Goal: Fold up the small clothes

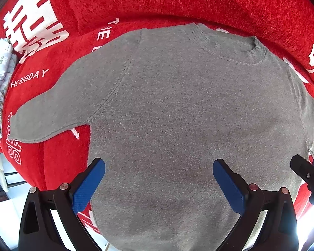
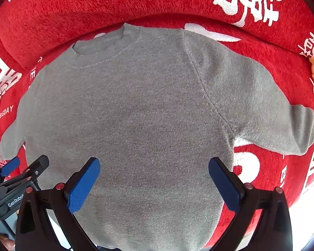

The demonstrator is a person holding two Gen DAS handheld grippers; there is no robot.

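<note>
Lying flat and spread out, the small grey knitted sweater [image 1: 178, 108] rested on a red plush cover with white lettering [image 1: 136, 2], collar away from the cameras and both sleeves out to the sides. The left tool [image 1: 159, 179] and the right tool [image 2: 155, 177] both hovered over its lower part, blue-padded fingers [image 2: 83, 186] wide apart, gripping nothing.

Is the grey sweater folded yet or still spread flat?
Spread flat, unfolded. The grey sweater lies face up on the red cover, collar visible, both sleeves out sideways.
</note>
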